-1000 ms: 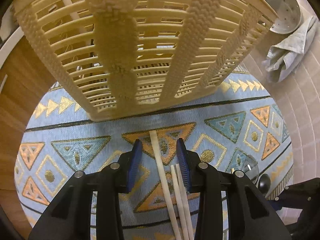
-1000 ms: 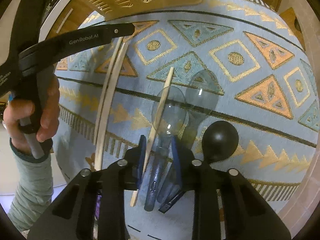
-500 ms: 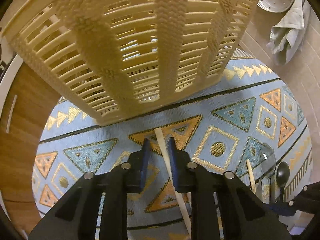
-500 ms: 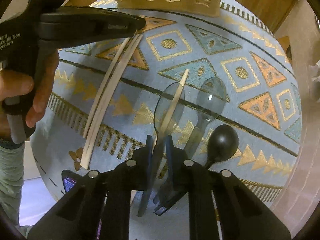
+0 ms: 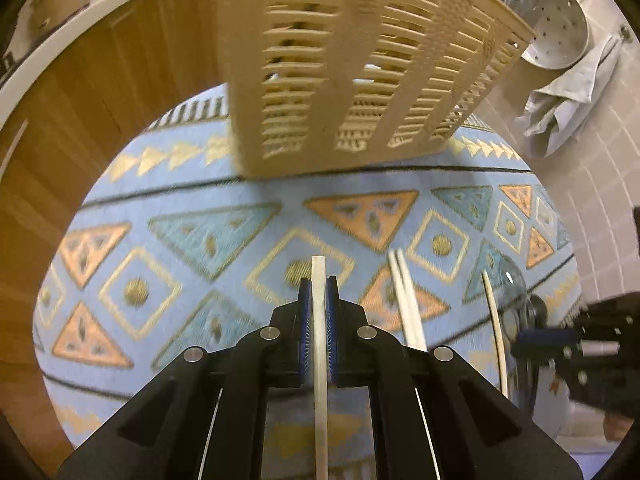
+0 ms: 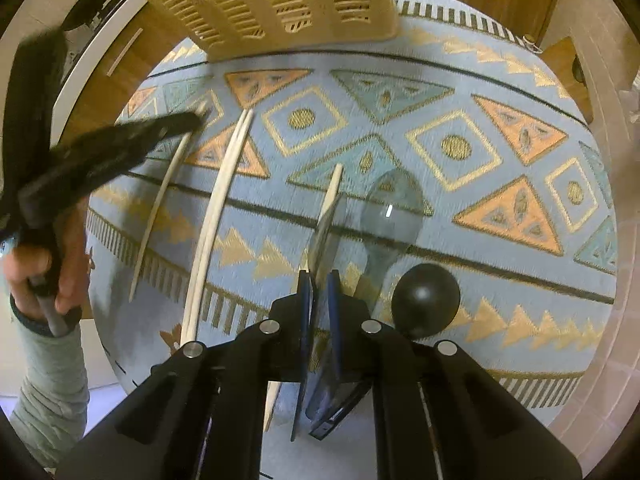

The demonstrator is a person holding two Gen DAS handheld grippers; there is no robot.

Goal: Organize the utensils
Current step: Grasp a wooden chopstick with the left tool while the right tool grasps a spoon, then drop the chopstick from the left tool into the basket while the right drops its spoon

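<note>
Gripping a pale chopstick [image 5: 319, 280], the left hand-held gripper [image 5: 319, 286] is pinching the stick between its blue pads, the jaws having just been closing onto it; the stick is running straight up at 12 o'clock from the jaws, over the patterned blue mat [image 5: 200, 232]. The right hand-held gripper [image 6: 319, 280] is likewise clamping narrow on the handle of a clear plastic spoon [image 6: 326, 232], its jaws having just been closing with the handle between them, and the bowl is tilting on edge toward 12 o'clock. Lying loose on the mat are a pair of chopsticks [image 6: 216, 216] at about 10 o'clock of the right gripper, a single chopstick [image 6: 332, 188] just behind the held spoon, a second clear spoon [image 6: 390, 208] at 1 o'clock and a black spoon [image 6: 425, 299] at 3 o'clock. The slatted cream basket [image 5: 360, 72] is standing at 12 o'clock at the mat's far edge; whether anything is inside it cannot be told. Judging by this, the sorting is only starting: two pieces are in hand, several are waiting. Both grippers are pointing steeply down, and the person's left hand [image 6: 44, 276], in a grey-green sleeve [image 6: 52, 380], is gripping its handle at 9 o'clock in the right wrist view.
</note>
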